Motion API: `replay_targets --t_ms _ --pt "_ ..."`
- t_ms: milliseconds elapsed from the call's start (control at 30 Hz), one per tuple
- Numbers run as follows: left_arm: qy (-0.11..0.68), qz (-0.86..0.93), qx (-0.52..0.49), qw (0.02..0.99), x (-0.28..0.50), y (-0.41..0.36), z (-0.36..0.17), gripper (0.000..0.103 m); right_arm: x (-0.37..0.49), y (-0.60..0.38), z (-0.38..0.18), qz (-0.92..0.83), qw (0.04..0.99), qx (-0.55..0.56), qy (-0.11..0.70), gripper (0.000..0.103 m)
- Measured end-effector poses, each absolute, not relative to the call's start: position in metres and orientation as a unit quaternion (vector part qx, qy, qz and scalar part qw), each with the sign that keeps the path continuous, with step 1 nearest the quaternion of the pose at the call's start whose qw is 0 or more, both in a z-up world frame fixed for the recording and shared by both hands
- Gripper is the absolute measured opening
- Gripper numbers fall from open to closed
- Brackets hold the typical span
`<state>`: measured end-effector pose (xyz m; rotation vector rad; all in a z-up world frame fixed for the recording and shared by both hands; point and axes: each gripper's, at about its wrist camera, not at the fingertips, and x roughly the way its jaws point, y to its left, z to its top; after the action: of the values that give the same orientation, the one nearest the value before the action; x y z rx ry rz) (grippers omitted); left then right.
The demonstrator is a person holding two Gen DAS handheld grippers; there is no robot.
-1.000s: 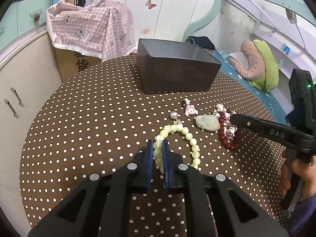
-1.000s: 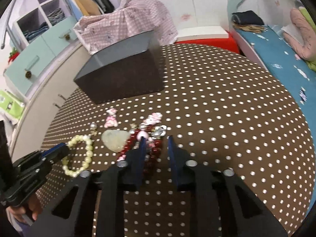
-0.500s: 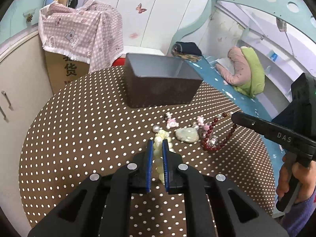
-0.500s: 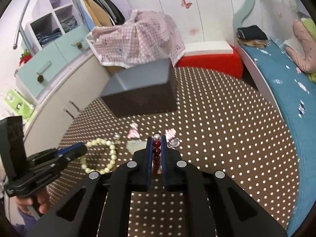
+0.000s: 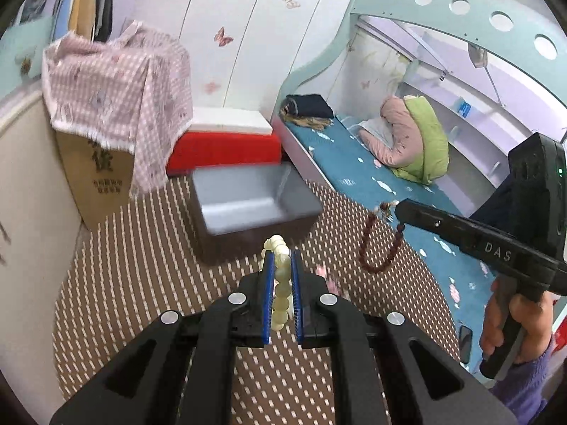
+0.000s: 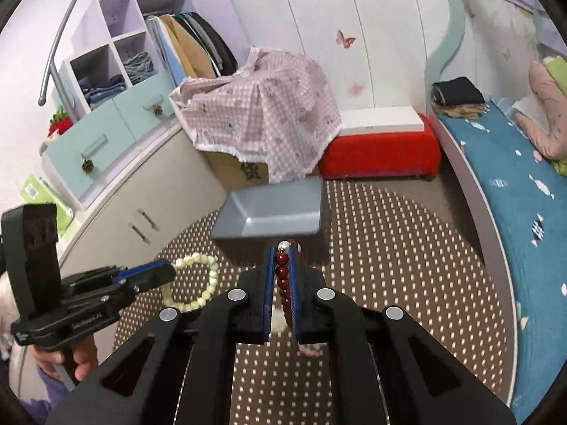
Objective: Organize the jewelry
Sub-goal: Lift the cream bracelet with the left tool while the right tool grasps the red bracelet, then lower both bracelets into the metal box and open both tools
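Observation:
My left gripper (image 5: 281, 258) is shut on a pale green bead bracelet (image 5: 280, 283) and holds it in the air; in the right wrist view the bracelet (image 6: 198, 283) hangs as a loop from that gripper (image 6: 170, 272). My right gripper (image 6: 282, 251) is shut on a dark red bead bracelet (image 6: 282, 276); in the left wrist view it (image 5: 379, 244) dangles from the right gripper (image 5: 398, 210). The grey open box (image 5: 248, 205) stands on the dotted table just beyond both grippers, also in the right wrist view (image 6: 273, 212).
A pink charm (image 5: 327, 279) and other small pieces still lie on the brown dotted tablecloth (image 5: 141, 265) under the grippers. A cloth-covered carton (image 5: 106, 124) and a red bench (image 5: 226, 145) stand behind the table; a bed (image 5: 354, 163) is to the right.
Both grippers have lifted their bracelets off the table and risen toward the grey box. The right gripper closed on the red bracelet a second ago.

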<state>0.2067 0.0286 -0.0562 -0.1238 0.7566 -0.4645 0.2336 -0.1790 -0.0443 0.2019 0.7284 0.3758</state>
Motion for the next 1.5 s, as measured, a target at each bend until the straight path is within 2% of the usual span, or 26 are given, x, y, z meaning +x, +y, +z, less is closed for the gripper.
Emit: replay_targets --t_ms 267,533,733,1100,1300,1500 --pt "0.366 -0.235 -0.068 0.898 0.267 0.024 -0.033 0.008 0.285 -0.158 -0.026 0.178 0.92 0.097 0.335 0.009" --pt "0.426 -0.192 -0.064 0.882 0.334 0.02 -0.077 0.008 0.339 -0.122 -0.051 0.165 0.916 0.083 0.355 0.009" --pt "0.457 -0.174 -0.059 0.871 0.345 0.021 -0.111 0.008 0.357 -0.108 -0.086 0.157 0.905 0.076 0.389 0.009" --pt "0.457 -0.169 -0.053 0.872 0.341 0.022 -0.115 0.01 0.357 -0.127 -0.115 0.135 0.896 0.084 0.415 0.009" --pt "0.441 -0.16 -0.063 0.881 0.331 0.025 -0.104 0.041 0.341 -0.136 -0.106 0.138 0.898 0.094 0.407 0.011" --pt "0.421 -0.161 -0.075 0.889 0.311 0.032 -0.084 0.044 0.312 -0.147 -0.088 0.137 0.905 0.099 0.39 0.011"
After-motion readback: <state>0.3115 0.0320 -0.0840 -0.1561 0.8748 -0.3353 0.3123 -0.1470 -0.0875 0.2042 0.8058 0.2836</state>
